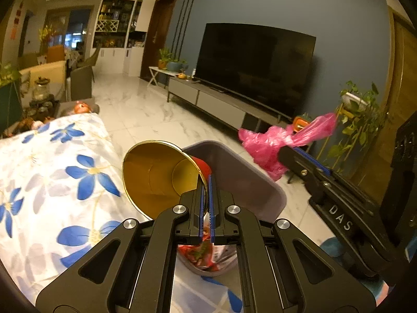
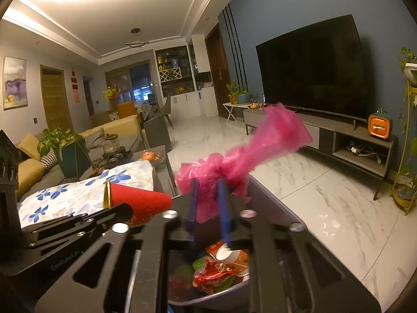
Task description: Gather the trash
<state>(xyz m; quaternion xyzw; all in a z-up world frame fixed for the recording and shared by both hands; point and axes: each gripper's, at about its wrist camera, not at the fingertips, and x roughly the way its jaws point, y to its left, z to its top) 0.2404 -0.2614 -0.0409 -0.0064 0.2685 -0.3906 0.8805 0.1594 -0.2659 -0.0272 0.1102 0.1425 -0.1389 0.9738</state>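
Your left tool point(image 1: 206, 190) is pinched on the rim of a paper cup point(image 1: 159, 174), gold inside and red outside, its blue pads nearly together with only the cup wall between them. The cup lies tipped on its side, mouth facing the left wrist camera, over the near-left edge of the grey bin point(image 1: 242, 174). From the right wrist camera the same cup point(image 2: 138, 200) shows its red outside, base pointing toward the bin.

Your right tool point(image 2: 207, 200) is clamped on a crumpled pink plastic bag point(image 2: 234, 161). The blue fingers point(image 2: 193, 198) stand a narrow gap apart with the bag bunched between them, and the loose end of the bag fans upward and away. The bag is blurred. It hangs over the bin point(image 2: 273, 206); in the left view the bag point(image 1: 271, 140) sits just past the bin's far rim.

Inside the bin you can see red wrappers point(image 2: 213, 276), a white paper cup point(image 2: 226, 254) and something green.

The bin stands beside a counter covered with a white cloth with blue flowers point(image 1: 52, 182). A television point(image 1: 255, 65) stands on a low cabinet point(image 1: 208, 99) across the marble floor point(image 1: 146, 114).
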